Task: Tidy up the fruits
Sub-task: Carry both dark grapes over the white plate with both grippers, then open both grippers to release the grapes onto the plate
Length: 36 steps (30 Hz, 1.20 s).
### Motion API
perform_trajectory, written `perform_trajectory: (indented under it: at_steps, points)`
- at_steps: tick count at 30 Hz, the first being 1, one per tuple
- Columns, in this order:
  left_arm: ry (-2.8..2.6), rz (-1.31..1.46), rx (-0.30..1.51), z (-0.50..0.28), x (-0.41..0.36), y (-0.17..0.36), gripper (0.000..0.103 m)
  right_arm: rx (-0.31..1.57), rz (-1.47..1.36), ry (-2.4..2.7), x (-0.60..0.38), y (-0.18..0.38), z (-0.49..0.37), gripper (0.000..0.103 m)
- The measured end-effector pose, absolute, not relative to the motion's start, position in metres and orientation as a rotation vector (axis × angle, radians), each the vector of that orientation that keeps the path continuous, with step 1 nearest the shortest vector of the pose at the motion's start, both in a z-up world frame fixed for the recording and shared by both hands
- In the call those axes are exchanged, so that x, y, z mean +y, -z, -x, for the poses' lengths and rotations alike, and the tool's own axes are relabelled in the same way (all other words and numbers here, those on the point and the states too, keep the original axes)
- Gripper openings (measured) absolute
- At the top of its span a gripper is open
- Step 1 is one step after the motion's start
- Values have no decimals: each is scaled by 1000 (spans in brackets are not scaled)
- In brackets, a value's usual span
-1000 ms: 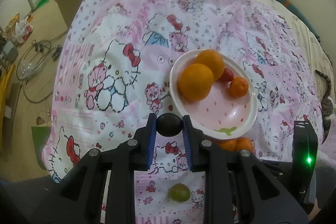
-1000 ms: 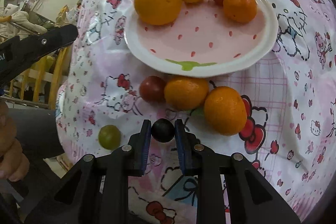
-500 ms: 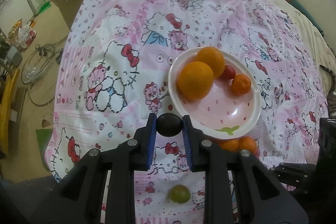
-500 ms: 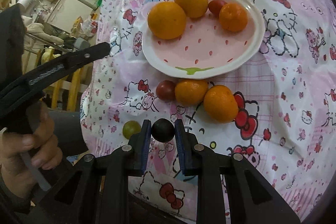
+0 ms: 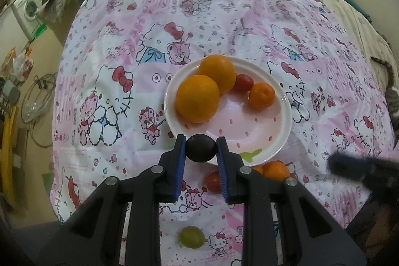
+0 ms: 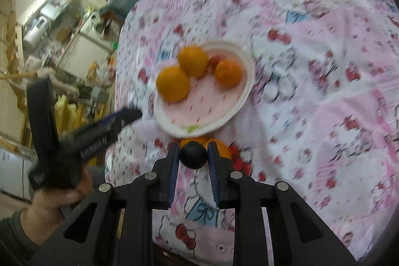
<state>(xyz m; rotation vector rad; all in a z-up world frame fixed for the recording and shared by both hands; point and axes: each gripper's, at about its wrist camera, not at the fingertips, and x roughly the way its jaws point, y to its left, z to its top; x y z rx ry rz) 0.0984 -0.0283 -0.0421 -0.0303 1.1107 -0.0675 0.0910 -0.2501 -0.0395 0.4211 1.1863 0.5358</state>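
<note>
A white and pink plate [image 5: 279, 141] on the Hello Kitty cloth holds two large oranges [image 5: 197, 97], a small mandarin [image 5: 261, 95] and a red fruit [image 5: 243, 82]. My left gripper [image 5: 201, 148] is shut on a dark round fruit [image 5: 201, 148] just above the plate's near rim. My right gripper [image 6: 193, 156] is shut on another dark round fruit [image 6: 193, 155], held above the cloth in front of the plate [image 6: 239, 101]. Loose mandarins [image 5: 275, 170], a red fruit [image 5: 213, 181] and a green grape [image 5: 191, 237] lie on the cloth before the plate.
The cloth-covered surface [image 5: 224, 16] drops off at the left to a floor with cables and a washing machine [image 5: 28, 10]. The right gripper shows blurred at the right of the left wrist view [image 5: 361, 168]. The hand holding the left gripper [image 6: 57, 193] shows in the right wrist view.
My left gripper has moved right and forward over the plate's near rim with its dark fruit. My right gripper has pulled back and up from the plate; its view is now blurred.
</note>
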Motion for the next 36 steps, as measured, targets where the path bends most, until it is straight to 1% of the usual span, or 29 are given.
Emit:
perform_trajectory:
  at_steps: [7, 14, 23, 28, 36]
  points:
    - [93, 13, 1081, -101, -29, 34, 21, 1077, -470, -497, -274, 20, -113, 24]
    - [103, 47, 1091, -117, -28, 27, 21, 1039, -449, -488, -277, 16, -139, 24]
    - [137, 10, 1096, -149, -39, 27, 21, 1073, -473, -509, -270, 35, -172, 24]
    - [171, -37, 1095, -161, -52, 39, 21, 1116, -492, -508, -268, 53, -192, 24]
    - [220, -4, 1115, -171, -60, 56, 21, 1172, -515, -543, -255, 75, -206, 24]
